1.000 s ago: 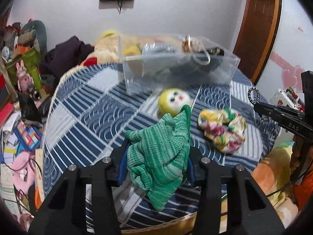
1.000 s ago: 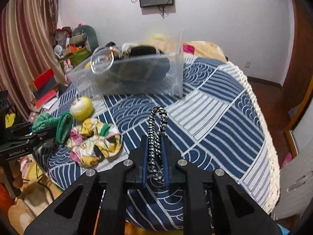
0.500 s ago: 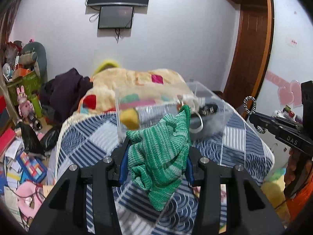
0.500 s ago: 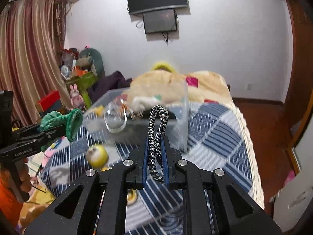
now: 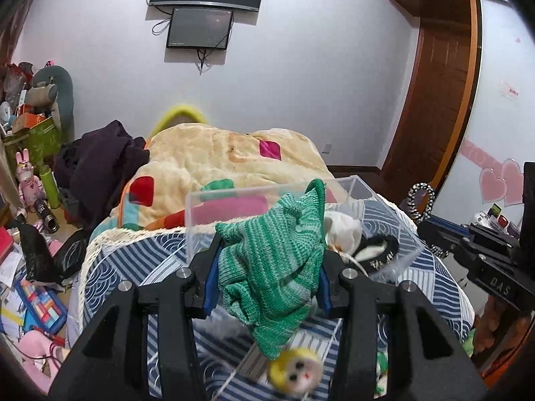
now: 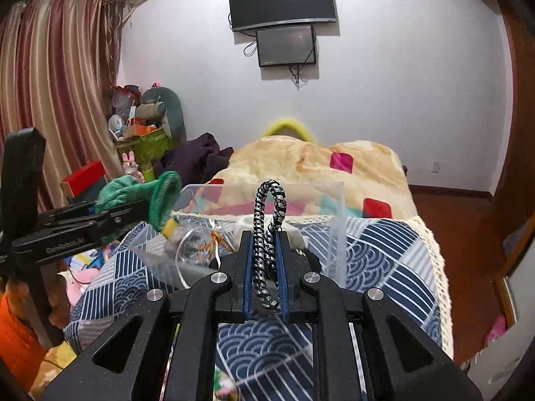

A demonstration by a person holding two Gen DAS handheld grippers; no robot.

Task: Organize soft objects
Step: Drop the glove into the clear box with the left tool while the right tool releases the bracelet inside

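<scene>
My left gripper (image 5: 265,279) is shut on a green knitted cloth (image 5: 271,260), held above the bed just before a clear plastic box (image 5: 234,200). The cloth also shows in the right wrist view (image 6: 140,193). My right gripper (image 6: 264,267) is shut on a black-and-white braided loop (image 6: 269,220), raised near the same clear box (image 6: 327,200). The box holds a white soft item (image 5: 341,230), a black-and-white item (image 5: 378,254) and other small things. A yellow doll head (image 5: 294,371) lies on the bed below my left gripper.
The bed has a blue patterned cover (image 6: 374,254) and a cream blanket (image 5: 214,160) behind the box. A dark cloth pile (image 5: 97,163) and cluttered toys (image 5: 30,180) sit left. A wooden door (image 5: 438,100) stands right.
Both grippers have risen and moved forward toward the clear box, each keeping its hold. The doll head and floral scrunchie have dropped low or out of view.
</scene>
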